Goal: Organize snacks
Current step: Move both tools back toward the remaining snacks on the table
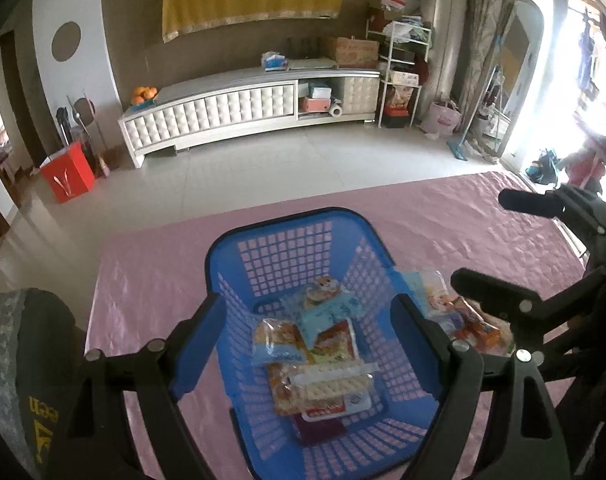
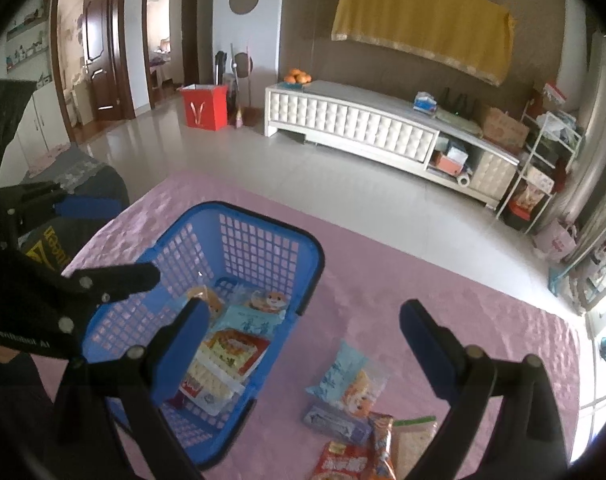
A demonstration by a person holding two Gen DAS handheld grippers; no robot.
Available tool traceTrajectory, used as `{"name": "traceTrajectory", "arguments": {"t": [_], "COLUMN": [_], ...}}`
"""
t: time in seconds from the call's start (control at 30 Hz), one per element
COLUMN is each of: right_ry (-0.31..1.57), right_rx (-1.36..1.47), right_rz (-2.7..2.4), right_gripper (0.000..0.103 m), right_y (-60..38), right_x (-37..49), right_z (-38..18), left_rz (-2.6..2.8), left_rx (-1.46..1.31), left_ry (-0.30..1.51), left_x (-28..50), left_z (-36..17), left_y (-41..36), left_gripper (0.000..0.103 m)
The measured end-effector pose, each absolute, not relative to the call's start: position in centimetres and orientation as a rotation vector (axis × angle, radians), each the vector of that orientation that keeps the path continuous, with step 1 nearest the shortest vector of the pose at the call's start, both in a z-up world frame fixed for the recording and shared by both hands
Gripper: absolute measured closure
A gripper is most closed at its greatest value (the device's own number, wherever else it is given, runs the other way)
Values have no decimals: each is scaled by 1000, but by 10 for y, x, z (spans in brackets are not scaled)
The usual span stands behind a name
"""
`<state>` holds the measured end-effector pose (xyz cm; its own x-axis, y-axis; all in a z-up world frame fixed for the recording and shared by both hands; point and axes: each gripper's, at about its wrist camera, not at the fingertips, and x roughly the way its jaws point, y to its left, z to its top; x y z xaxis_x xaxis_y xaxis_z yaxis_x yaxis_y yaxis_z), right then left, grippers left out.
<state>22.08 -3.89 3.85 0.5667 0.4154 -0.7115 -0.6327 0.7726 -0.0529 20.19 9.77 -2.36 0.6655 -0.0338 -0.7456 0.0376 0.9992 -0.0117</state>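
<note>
Fingers of the left gripper (image 1: 309,344) stand wide apart and hold nothing; they hang above the blue perforated plastic basket (image 1: 287,220), one blue-padded finger (image 1: 199,340) over its left wall, the other over its right wall. Fingers of the right gripper (image 2: 303,356) are likewise spread wide and empty, the left finger (image 2: 183,344) over the basket's right side, the right finger over bare cloth.

The basket stands on a worktop covered with a pink glossy cloth (image 1: 443,216). Inside it lie several snack packets in a loose overlapping pile: a pale blue packet with a cartoon animal (image 1: 323,300), a red and yellow packet (image 1: 337,338), and a clear-windowed packet of pale biscuits (image 1: 335,386) on top toward the near end.

Just beside the basket, on the cloth to its right, lies a second group of packets: a light blue and orange packet (image 2: 345,384), a grey-lilac flat packet (image 2: 337,420) touching it, and a red packet (image 2: 341,462) at the near edge. These remain outside the basket.
</note>
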Motion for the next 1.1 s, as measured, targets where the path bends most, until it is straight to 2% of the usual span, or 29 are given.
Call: {"name": "traceTrajectory", "arguments": {"t": [0.3,0.57,1.1], "right_ry": [691,687,847], "right_rx": [-304,-263,-169], "right_rz": [586,547,445], "right_gripper": [5,5,5], "right_y": [-76,-116,-199], "right_x": [191,180,207], "right_z": [69,72,3], "left_rz": [-64,-85,-127], "left_rx": [33,64,70], "left_ry": [804,804,930], "left_x": [172,168,216], "left_z": [1,2,-67], "left_y": [56,14,-78], "left_gripper": [21,21,21]}}
